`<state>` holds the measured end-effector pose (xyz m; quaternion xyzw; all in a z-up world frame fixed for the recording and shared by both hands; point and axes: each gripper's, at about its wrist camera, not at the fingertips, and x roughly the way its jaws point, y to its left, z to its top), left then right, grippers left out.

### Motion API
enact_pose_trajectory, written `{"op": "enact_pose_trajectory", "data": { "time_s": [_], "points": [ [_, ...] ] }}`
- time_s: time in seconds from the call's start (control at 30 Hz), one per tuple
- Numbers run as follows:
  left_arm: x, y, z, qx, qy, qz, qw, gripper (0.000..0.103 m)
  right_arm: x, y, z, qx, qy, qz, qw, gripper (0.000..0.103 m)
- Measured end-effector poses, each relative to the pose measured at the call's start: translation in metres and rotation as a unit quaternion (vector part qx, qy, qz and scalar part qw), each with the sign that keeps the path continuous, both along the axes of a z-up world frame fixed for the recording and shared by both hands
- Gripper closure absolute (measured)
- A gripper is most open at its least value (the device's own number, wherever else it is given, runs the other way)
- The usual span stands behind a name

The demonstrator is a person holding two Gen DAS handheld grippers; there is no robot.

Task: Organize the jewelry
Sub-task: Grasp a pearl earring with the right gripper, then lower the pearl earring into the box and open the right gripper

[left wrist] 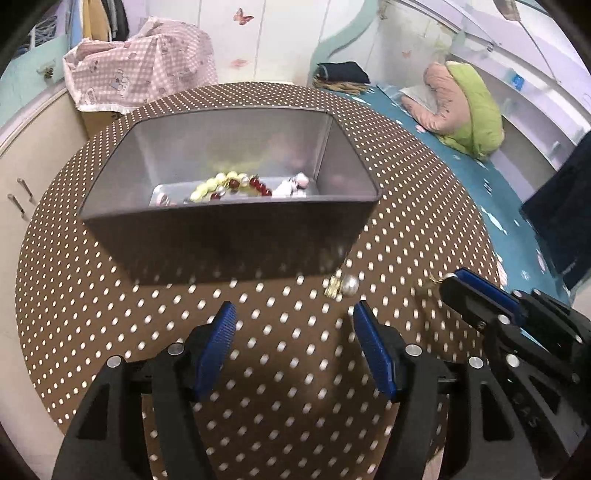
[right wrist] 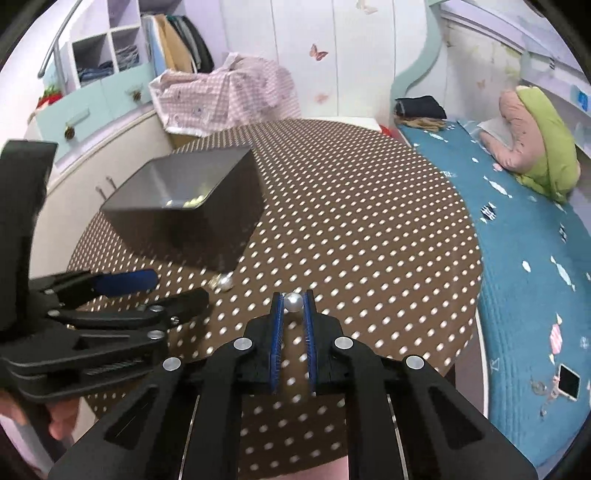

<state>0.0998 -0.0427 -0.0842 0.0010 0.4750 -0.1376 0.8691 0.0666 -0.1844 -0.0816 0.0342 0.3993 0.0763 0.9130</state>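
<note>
Right tongs point(right wrist: 293, 301) pinch a pearl point(right wrist: 293, 302); left tongs point(left wrist: 291, 314) gape.

Brown white-dotted tablecloth point(left wrist: 258, 350); grey box point(left wrist: 221, 236)

Round table point(left wrist: 258, 332) under a brown cloth with white dots fills the centre. Pink checked cloth point(left wrist: 140, 70) heaped at 11 o'clock beyond the table's far edge; butterfly sticker point(left wrist: 242, 16) on the white wall at 12. Bed with a teal cover point(right wrist: 517, 280) at 3 o'clock, bearing a green and pink pillow point(right wrist: 535, 133), folded dark clothes point(right wrist: 421, 107) at its far end, a phone point(right wrist: 567, 382) near its close end.
</note>
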Motion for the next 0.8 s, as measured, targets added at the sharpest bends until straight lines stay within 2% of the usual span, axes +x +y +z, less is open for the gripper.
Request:
{"op": "enact_pose_trajectory", "data": {
  "time_s": [0.13,0.23,0.3,0.33,0.4,0.47,0.6,0.7,0.8],
  "points": [
    [0.008,-0.018,-0.001,0.020,-0.005,0.003,0.9998,0.041,0.011,-0.008,0.002,0.006,-0.003,-0.001,1.000,0.091],
    [0.011,-0.030,-0.002,0.052,-0.015,0.004,0.9985,0.051,0.019,-0.010,0.001,0.011,-0.001,0.004,1.000,0.091],
    [0.009,-0.034,-0.001,0.068,-0.027,-0.017,0.9972,0.080,0.022,-0.011,0.000,0.014,-0.001,0.005,1.000,0.091],
    [0.008,-0.036,0.000,0.072,-0.027,-0.028,0.9966,0.088,0.023,-0.013,0.000,0.016,-0.002,0.005,1.000,0.091],
    [0.006,-0.036,0.001,0.078,-0.026,-0.033,0.9960,0.094,0.024,-0.014,0.001,0.018,-0.003,0.006,1.000,0.091],
    [0.004,-0.034,0.002,0.080,-0.028,-0.038,0.9957,0.093,0.023,-0.014,0.002,0.018,-0.005,0.005,1.000,0.091],
    [-0.001,-0.019,0.007,0.058,-0.025,-0.037,0.9973,0.093,0.022,-0.012,0.010,0.018,-0.015,0.006,1.000,0.091],
    [-0.006,-0.005,0.014,0.054,-0.042,-0.032,0.9972,0.093,0.019,-0.007,0.019,0.017,-0.026,0.007,0.999,0.091],
    [-0.011,0.008,0.034,0.043,-0.071,-0.029,0.9961,0.093,0.017,0.001,0.033,0.019,-0.041,0.013,0.999,0.091]
  ]
}}
